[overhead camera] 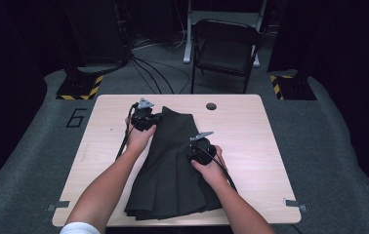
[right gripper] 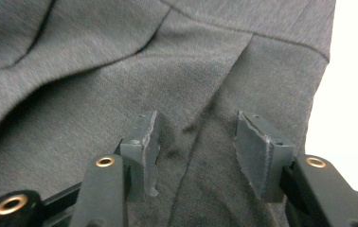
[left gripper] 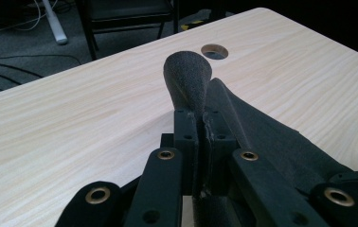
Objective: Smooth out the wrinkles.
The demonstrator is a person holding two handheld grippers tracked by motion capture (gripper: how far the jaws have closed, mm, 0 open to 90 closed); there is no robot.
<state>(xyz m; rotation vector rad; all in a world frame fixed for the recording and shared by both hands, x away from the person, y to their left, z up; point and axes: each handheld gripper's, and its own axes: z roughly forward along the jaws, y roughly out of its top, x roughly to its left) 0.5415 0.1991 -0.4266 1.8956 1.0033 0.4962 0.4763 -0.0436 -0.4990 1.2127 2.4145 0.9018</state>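
A dark grey pleated skirt point(overhead camera: 173, 165) lies on the light wooden table point(overhead camera: 251, 131), narrow end at the far side and hem near the front edge. My left gripper point(overhead camera: 155, 118) is at that far end, shut on a fold of the skirt's edge point(left gripper: 189, 78) that rises in a loop just past its closed jaws point(left gripper: 201, 127). My right gripper point(overhead camera: 195, 146) is over the skirt's right side. Its jaws point(right gripper: 198, 142) stand apart, pointing down at the cloth point(right gripper: 120, 61). A small ridge of fabric lies between the pads, which do not press on it.
A round cable hole point(overhead camera: 211, 106) sits in the table beyond the skirt. Behind the table stand a dark folding chair point(overhead camera: 226, 46), floor cables point(overhead camera: 148, 73) and yellow-black striped stand bases point(overhead camera: 80, 87). Bare wood point(left gripper: 73, 123) lies to both sides of the skirt.
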